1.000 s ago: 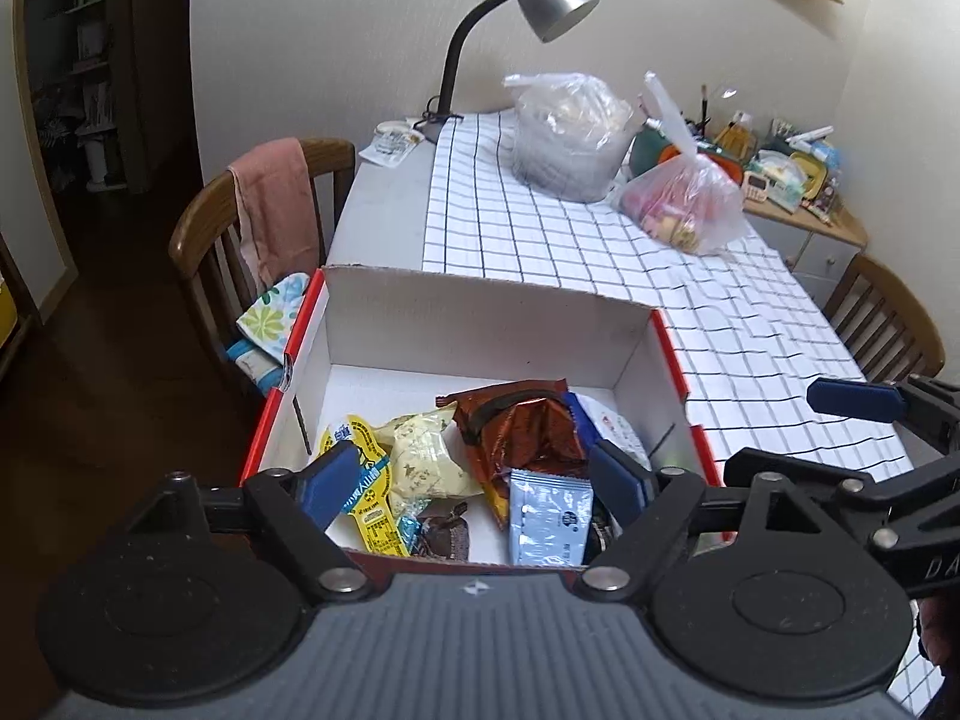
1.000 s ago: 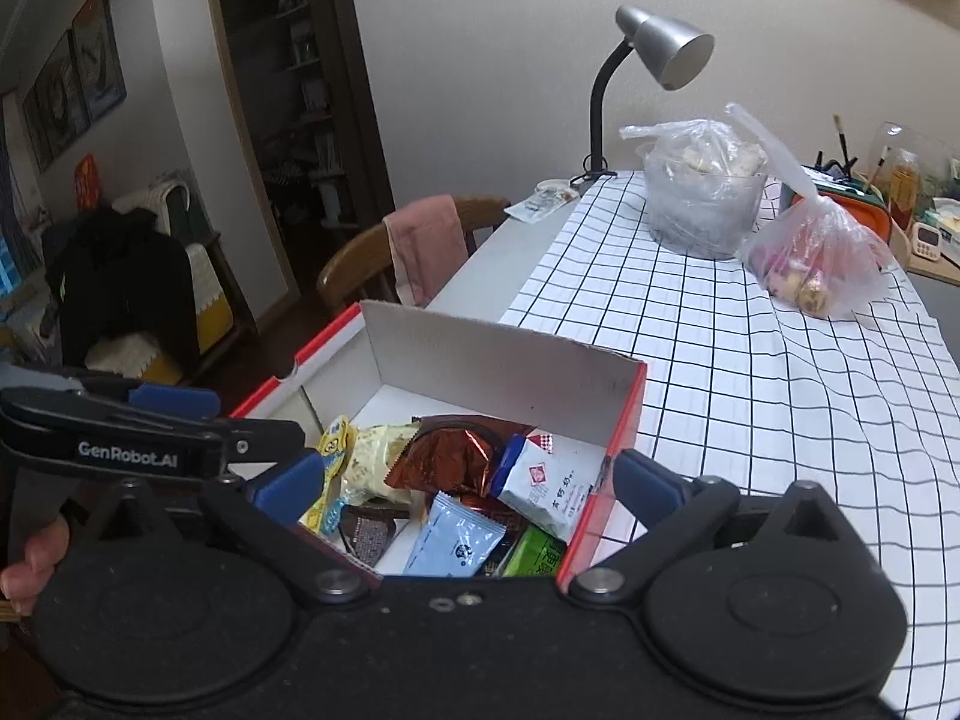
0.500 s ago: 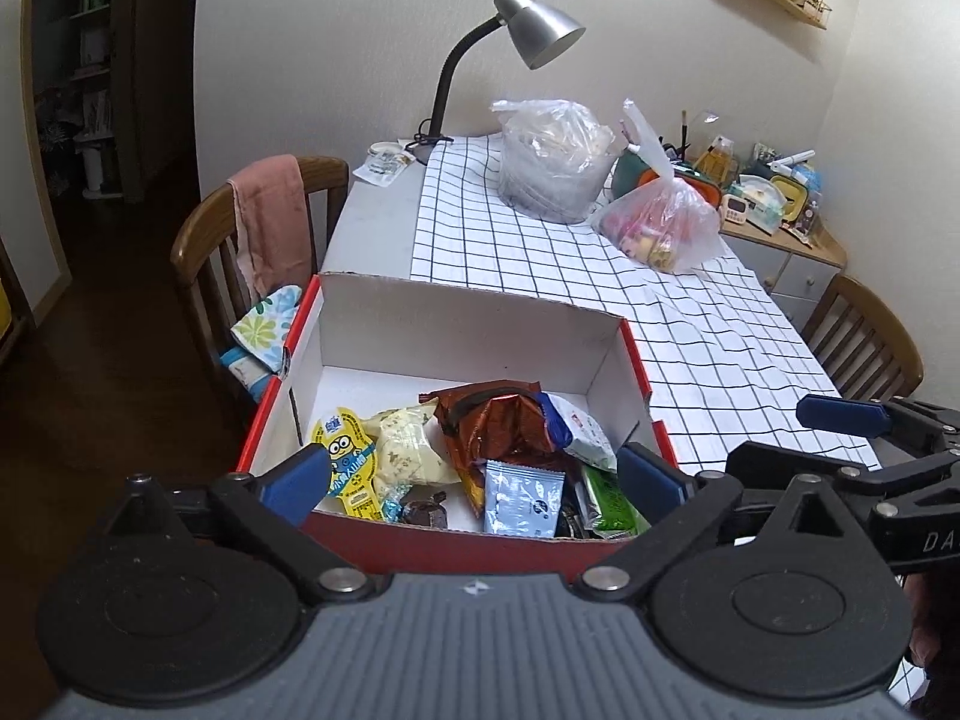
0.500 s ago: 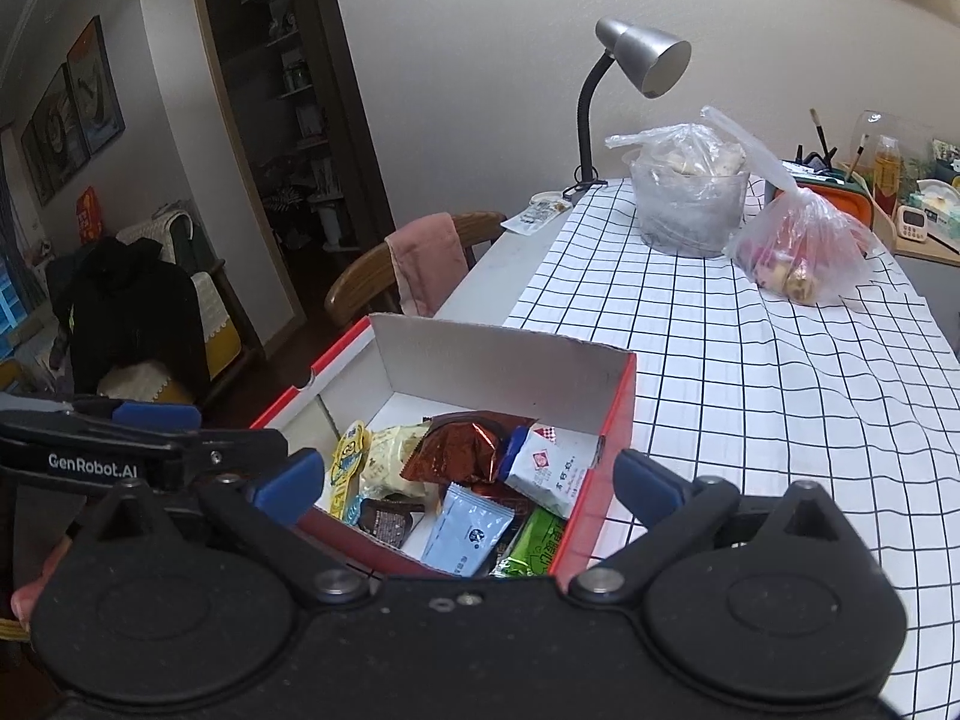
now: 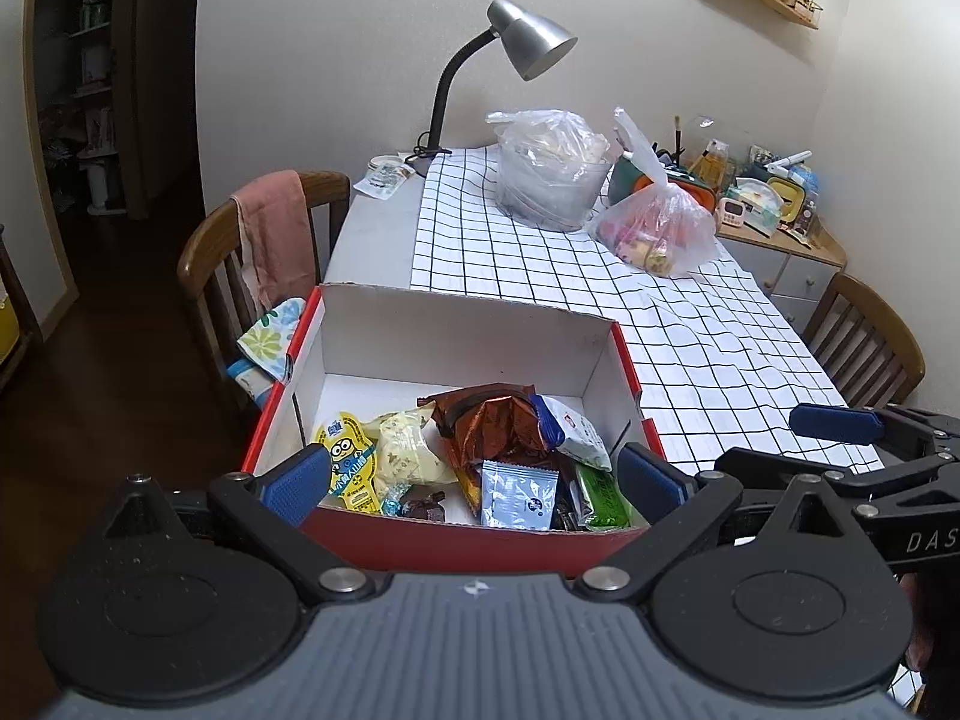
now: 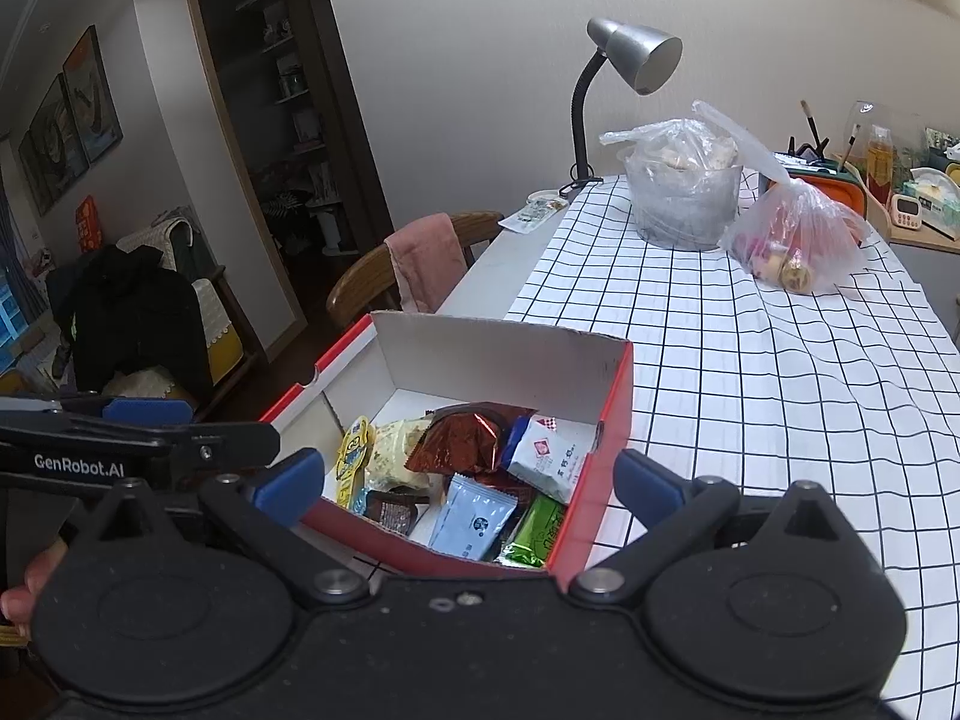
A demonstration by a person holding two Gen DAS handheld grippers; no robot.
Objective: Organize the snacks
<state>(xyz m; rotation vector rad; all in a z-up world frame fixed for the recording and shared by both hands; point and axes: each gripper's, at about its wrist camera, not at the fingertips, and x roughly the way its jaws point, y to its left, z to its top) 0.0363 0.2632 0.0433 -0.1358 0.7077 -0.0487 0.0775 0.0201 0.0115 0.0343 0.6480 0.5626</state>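
Checked tablecloth (image 5: pixel 690 324): snack box (image 5: pixel 468 324) long axis points lampward; both hand-held grippers (image 5: pixel 474 477) (image 6: pixel 468 480) wide, empty.

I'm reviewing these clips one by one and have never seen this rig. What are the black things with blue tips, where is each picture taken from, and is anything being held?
No robot here: a person holds a hand-held claw in each hand, each with a camera looking along its two blue-padded fingers. The left wrist view shows the left claw; its jaws have just been opening and nothing is between them. The right wrist view shows the right claw, also open and empty. Each claw shows at the edge of the other's picture. Both point at a red cardboard box of snack packets, including a light blue sachet and a brown foil bag. It sits on a table with a checked cloth, two plastic bags and a desk lamp.
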